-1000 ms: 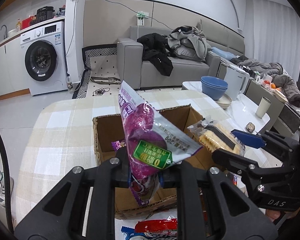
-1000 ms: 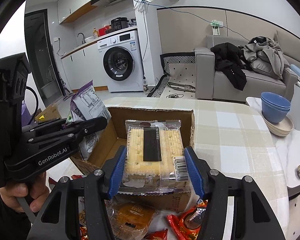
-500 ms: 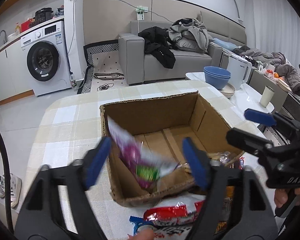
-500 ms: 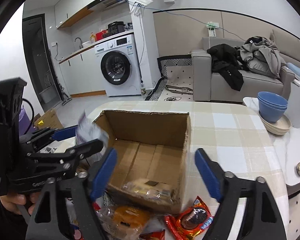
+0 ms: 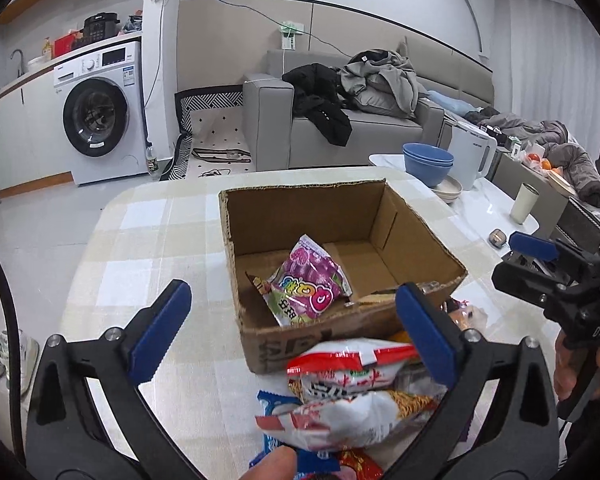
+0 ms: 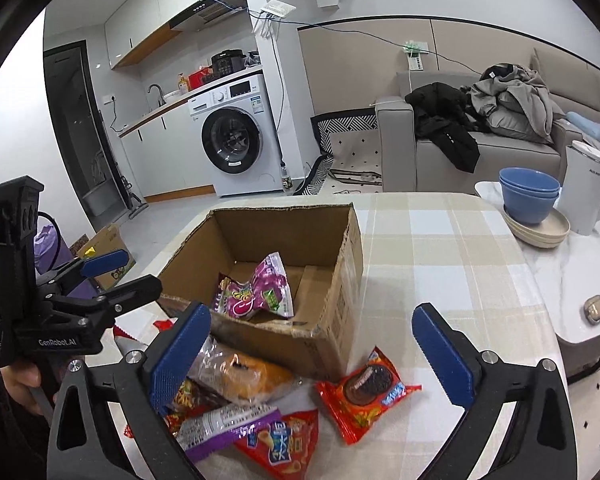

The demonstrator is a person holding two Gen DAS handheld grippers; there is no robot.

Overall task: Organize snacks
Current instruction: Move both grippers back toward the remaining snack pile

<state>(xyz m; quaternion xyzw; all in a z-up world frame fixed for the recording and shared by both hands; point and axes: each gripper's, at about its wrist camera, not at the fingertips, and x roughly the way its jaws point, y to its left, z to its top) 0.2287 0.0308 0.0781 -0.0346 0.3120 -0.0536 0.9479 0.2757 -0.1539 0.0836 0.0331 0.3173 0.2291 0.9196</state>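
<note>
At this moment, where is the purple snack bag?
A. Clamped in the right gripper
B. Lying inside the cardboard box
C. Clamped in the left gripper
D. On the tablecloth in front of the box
B. The purple snack bag lies on the floor of the cardboard box, while the left gripper and the right gripper both stand open and empty in front of it.

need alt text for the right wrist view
An open right gripper hovers over loose snack packets in front of a cardboard box holding a purple snack bag, on a checked tablecloth.
</note>
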